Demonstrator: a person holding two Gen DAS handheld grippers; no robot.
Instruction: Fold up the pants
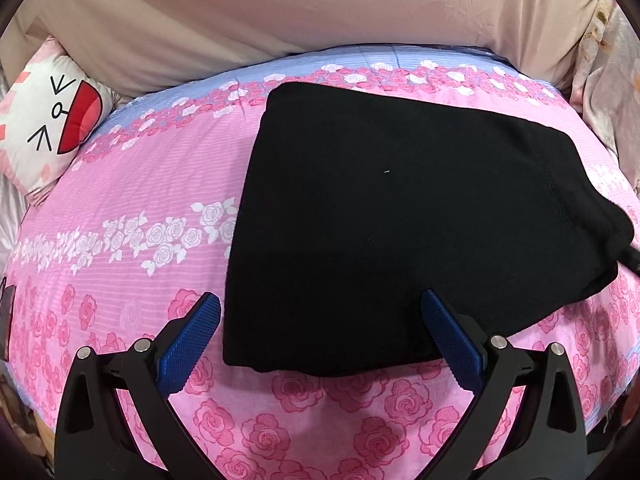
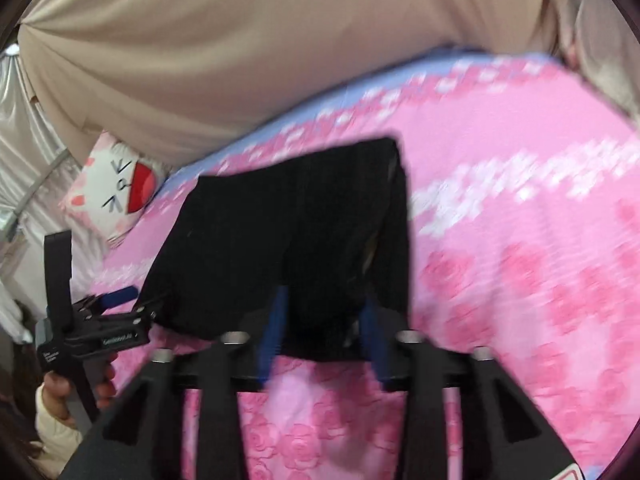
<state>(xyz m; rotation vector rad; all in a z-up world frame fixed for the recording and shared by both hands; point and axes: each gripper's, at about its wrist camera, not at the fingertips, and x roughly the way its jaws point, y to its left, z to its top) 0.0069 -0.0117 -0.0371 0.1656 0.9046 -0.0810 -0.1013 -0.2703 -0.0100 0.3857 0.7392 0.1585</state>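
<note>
The black pants (image 1: 384,216) are seen folded into a compact, roughly rectangular stack, laid flat on the bed (image 1: 120,216), which is covered by a pink sheet printed with roses. The left gripper (image 1: 320,320) is held just above the near edge of the stack, its blue-padded fingers (image 1: 192,340) spread wide on either side of the near left corner; nothing is gripped between them. In the blurred right wrist view, the right gripper (image 2: 326,320) is seen at the near right corner of the pants, its jaws about half apart, with a hanging fold of black cloth between the blue pads; whether the pads press on the cloth cannot be told. A white cartoon-face cushion (image 1: 48,120) is propped at the far left of the bed, against a beige draped cloth (image 1: 280,12)
</note>
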